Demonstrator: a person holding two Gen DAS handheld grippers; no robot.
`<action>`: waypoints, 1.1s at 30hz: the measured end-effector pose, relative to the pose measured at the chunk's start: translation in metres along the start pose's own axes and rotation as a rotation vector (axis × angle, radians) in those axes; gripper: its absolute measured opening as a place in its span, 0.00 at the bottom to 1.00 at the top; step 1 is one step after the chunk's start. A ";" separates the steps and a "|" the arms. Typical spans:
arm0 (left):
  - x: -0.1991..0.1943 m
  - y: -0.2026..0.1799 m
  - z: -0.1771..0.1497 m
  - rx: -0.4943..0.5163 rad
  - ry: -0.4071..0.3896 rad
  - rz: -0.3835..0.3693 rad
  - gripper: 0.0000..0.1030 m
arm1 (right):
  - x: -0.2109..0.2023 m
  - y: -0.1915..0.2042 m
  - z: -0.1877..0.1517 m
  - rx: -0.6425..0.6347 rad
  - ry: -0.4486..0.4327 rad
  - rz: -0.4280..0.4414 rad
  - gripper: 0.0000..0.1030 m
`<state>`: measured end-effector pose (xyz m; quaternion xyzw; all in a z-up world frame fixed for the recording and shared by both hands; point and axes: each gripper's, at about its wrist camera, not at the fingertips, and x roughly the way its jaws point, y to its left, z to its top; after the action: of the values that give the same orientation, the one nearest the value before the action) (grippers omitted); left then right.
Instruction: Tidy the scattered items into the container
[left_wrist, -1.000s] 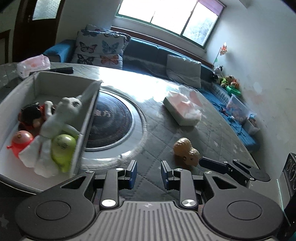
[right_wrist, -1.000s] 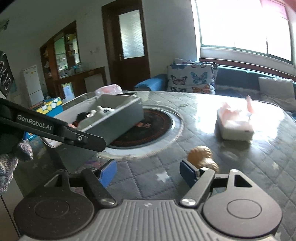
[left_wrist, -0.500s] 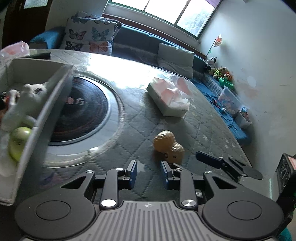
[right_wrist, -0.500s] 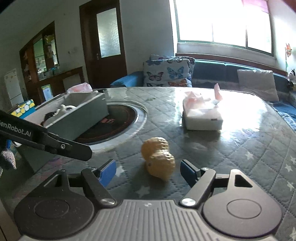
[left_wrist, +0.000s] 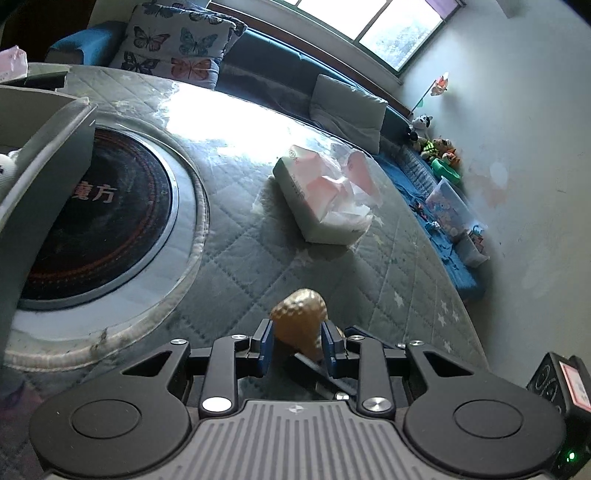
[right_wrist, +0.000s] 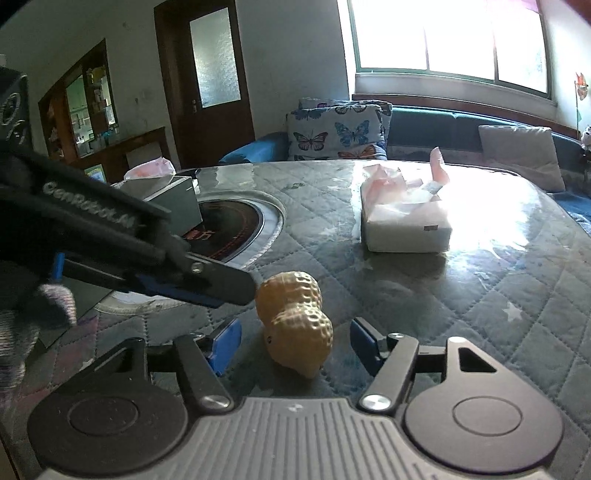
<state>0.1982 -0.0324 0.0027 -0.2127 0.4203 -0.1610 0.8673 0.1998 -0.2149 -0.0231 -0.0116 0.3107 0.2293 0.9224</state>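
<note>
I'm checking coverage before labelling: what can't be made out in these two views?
- Container contents: cut off by the left wrist view's edge; in the right wrist view, the left gripper covers them.
- Whether the left gripper's pads press the peanut toy: both views too tight to tell.
- Toys along the far wall, left wrist view: too small.

Both grippers' jaws now flank the peanut toy (right_wrist: 295, 325).

Two low wrist views, shared peanut toy (left_wrist: 301, 317)
</note>
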 end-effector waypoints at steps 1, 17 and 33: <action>0.002 0.001 0.001 -0.005 0.004 0.000 0.30 | 0.001 0.000 0.001 -0.002 0.001 0.004 0.64; 0.024 0.009 0.008 -0.074 0.033 -0.035 0.35 | 0.019 -0.001 0.006 0.001 0.029 0.049 0.45; -0.033 0.016 -0.009 -0.046 -0.040 -0.020 0.34 | -0.007 0.028 0.006 -0.009 0.017 0.092 0.41</action>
<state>0.1727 -0.0052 0.0111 -0.2400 0.4041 -0.1558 0.8688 0.1864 -0.1914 -0.0111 -0.0034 0.3177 0.2728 0.9081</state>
